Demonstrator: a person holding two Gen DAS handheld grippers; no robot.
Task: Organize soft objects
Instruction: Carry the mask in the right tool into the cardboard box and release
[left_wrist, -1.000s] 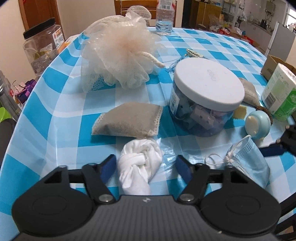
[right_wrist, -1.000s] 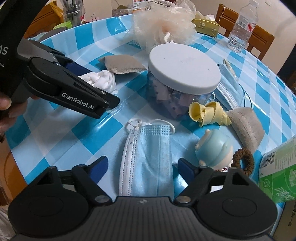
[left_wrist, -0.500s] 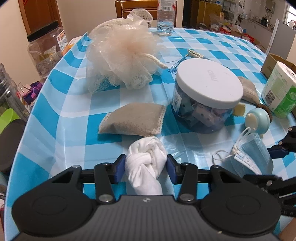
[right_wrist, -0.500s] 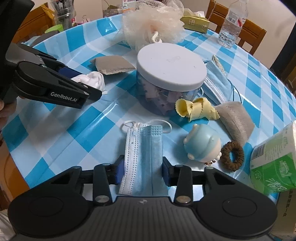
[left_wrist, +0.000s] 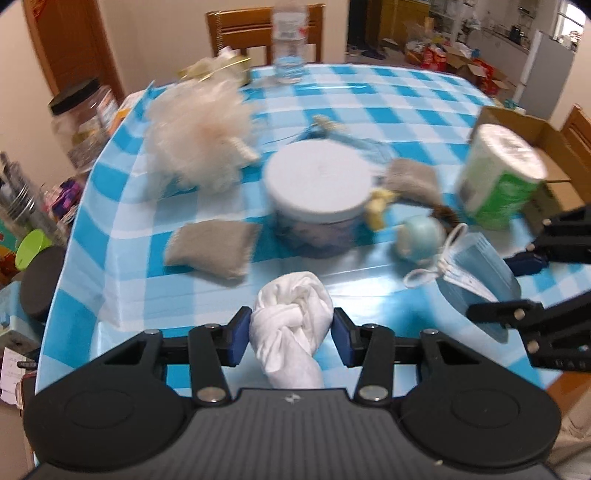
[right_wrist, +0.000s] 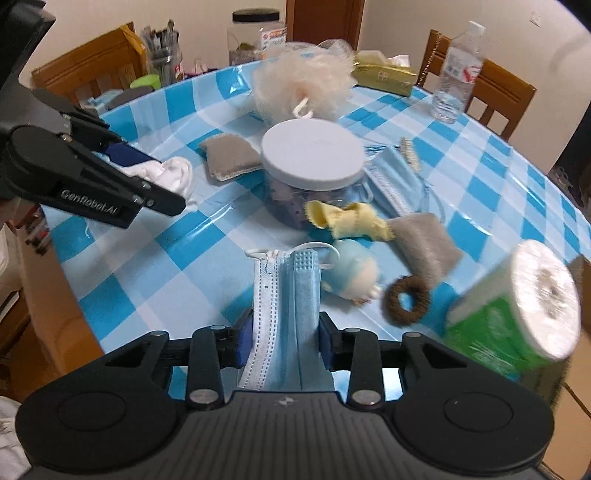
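Grippers worked in tandem above the checked table (left_wrist: 369, 92): the left gripper (left_wrist: 291, 338) pinched a knotted white cloth (left_wrist: 291, 325) at mid-bundle, the right gripper (right_wrist: 284, 338) clamped a limp, featherlight face mask (right_wrist: 286, 314) across its pleats, both likely to sag.

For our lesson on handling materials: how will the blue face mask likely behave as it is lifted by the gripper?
The face mask, pinched between the right gripper's jaws, is thin pleated fabric, so it probably droops and folds. It looks very light. Its loose ear loops may dangle and could snag the blue toy beside them.
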